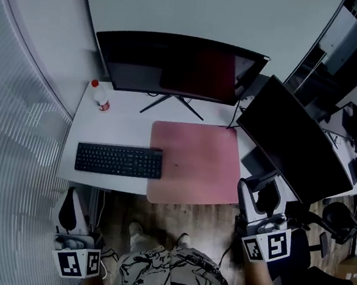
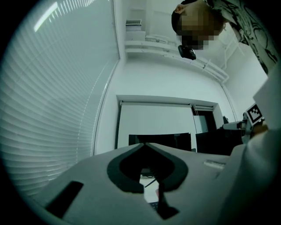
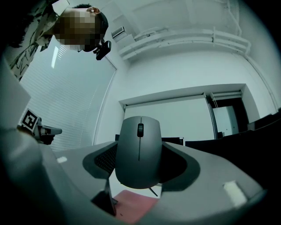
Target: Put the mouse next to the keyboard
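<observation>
1. The right gripper (image 3: 138,163) grips the mouse (image 3: 138,151) by its sides. It holds the mouse in the air just off the desk's (image 1: 122,125) front right corner.
2. The mouse's long axis seems to run along the jaws, wheel end pointing away towards the monitor (image 1: 180,66). Its underside is hidden, and the head view shows it only as a dark blob.
3. The left gripper (image 2: 145,145) is clenched on nothing, off the front left corner.
4. The keyboard (image 1: 119,160) lies along the front edge, its right end overlapping the pink mat (image 1: 195,163).
5. A bottle (image 1: 99,96) stands at the rear left corner, its label unreadable.
</observation>
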